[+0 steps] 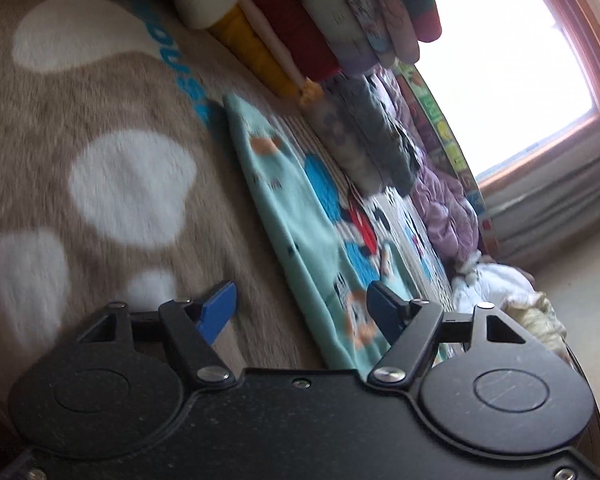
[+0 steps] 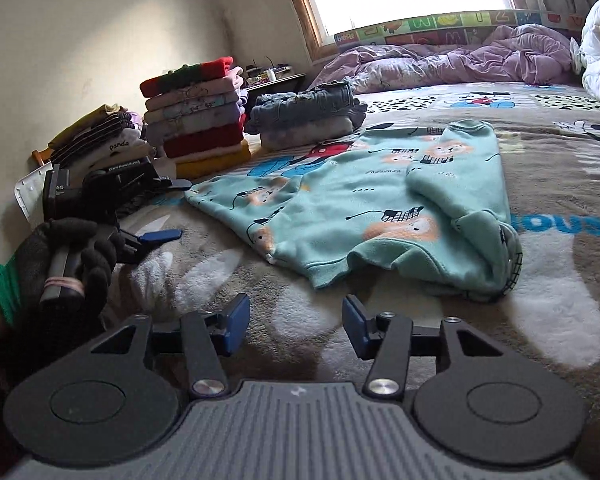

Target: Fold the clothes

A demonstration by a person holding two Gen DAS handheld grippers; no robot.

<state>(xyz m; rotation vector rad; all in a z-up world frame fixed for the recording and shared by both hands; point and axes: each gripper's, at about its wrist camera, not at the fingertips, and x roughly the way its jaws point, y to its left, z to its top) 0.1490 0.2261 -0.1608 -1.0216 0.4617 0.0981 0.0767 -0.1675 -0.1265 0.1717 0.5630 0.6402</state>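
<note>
Both pairs of blue pads stand spread wide with nothing between them: the right gripper (image 2: 296, 322) hovers low over the brown-and-white blanket (image 2: 560, 320), just short of the mint bear-print sweatshirt's (image 2: 372, 208) hem; the left gripper (image 1: 302, 304) sits beside that garment's left edge. The sweatshirt lies partly folded mid-bed, one sleeve laid across. A pinch could likely catch plush blanket with the hem, or take one layer only, dragging the sleeve loose. Folded stacks (image 2: 196, 116) crowd the far left; a purple duvet (image 2: 440, 60) lies rumpled beyond.
</note>
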